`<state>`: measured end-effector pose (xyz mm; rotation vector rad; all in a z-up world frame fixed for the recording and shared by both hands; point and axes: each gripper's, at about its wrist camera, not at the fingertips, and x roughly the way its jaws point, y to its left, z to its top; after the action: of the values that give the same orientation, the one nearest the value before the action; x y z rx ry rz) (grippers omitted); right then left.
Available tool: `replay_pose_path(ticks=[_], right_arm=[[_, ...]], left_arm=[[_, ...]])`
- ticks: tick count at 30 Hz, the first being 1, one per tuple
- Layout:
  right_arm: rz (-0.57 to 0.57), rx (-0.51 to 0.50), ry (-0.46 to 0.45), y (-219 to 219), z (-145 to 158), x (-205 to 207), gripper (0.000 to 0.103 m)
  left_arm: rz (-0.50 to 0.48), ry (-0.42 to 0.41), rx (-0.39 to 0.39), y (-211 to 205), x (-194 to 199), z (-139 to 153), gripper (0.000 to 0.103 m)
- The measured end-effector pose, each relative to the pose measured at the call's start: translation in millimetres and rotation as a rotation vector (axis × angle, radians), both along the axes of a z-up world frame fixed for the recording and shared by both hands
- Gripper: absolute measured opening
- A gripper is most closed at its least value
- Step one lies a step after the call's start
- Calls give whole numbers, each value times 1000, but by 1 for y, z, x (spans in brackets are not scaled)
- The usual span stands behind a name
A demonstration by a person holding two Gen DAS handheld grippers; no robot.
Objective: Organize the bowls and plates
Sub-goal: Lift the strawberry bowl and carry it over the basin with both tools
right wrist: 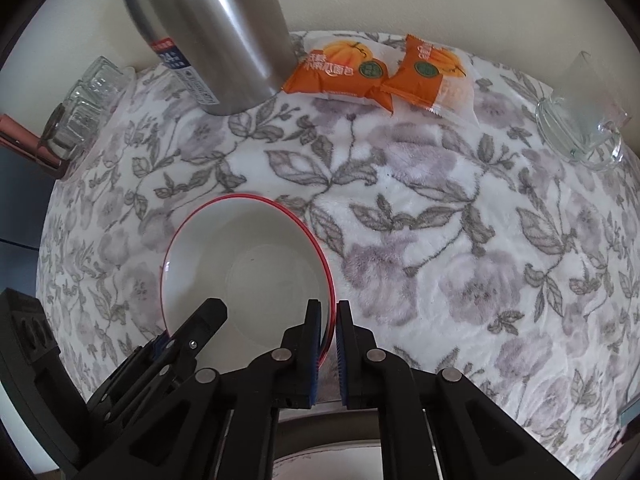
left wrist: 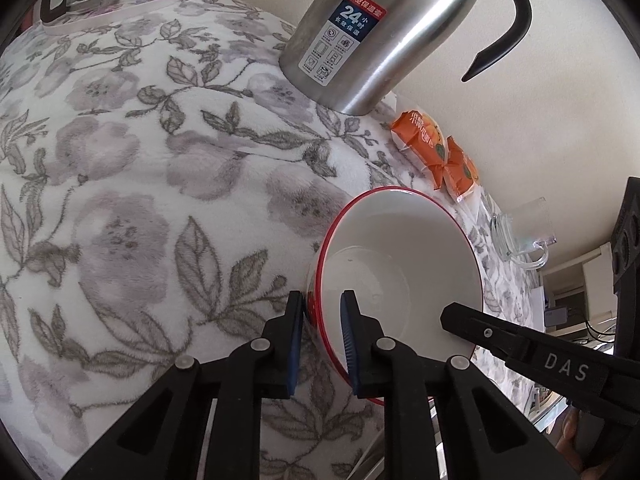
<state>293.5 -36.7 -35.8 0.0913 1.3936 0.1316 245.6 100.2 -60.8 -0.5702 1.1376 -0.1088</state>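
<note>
white bowl (left wrist: 404, 276) with a red rim sits on the floral fleece cloth (left wrist: 140, 184), near the cloth's front edge, and both grippers are at its rim, on opposite sides.

left gripper (left wrist: 322, 312): jaws straddle the bowl's rim, one blue pad on the outer wall, the other inside the bowl. outer pad touches the wall; can't tell whether the inner pad presses, so no confirmed clench. the gap between the pads is wider than the rim's thickness.

right gripper (right wrist: 329, 320): clenched on the bowl's rim on the other side, pads close together with the red edge pinched between them. in the left wrist view one of its fingers (left wrist: 472, 320) reaches across the bowl's inside.

bowl interior is plain white. in the right wrist view the bowl (right wrist: 248, 268) looks level on the cloth; can't tell whether its base is lifted.

relative to the bowl: steel thermos jug (left wrist: 384, 32) stands well behind it, upright, black handle, label facing the left camera. two orange snack packets (right wrist: 376, 72) lie behind the bowl just beside the jug. clear glass mug (right wrist: 580, 128) lies on its side, well apart to the bowl's right. upturned glasses on a tray (right wrist: 80, 116) are far back to the bowl's left.
</note>
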Motion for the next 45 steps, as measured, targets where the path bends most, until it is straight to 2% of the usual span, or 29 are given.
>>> replay_pose_path(ticks=[8, 17, 23, 33, 40, 45], right_arm=[[13, 42, -61, -2, 31, -13, 8], [4, 78, -128, -9, 75, -39, 9], [-12, 80, -166, -22, 102, -63, 9], [-36, 113, -187, -44, 120, -102, 10], [-47, 117, -208, -58, 131, -129, 10], [-48, 113, -217, -68, 135, -149, 10]], left_arm=[[-2, -77, 8, 7, -7, 34, 19], [-31, -172, 29, 6, -27, 87, 19], [-42, -193, -20, -2, -44, 107, 19], [-88, -224, -44, -15, -72, 133, 18], [-124, -249, 20, -34, -98, 147, 18], [-151, -258, 27, -44, -118, 150, 18]])
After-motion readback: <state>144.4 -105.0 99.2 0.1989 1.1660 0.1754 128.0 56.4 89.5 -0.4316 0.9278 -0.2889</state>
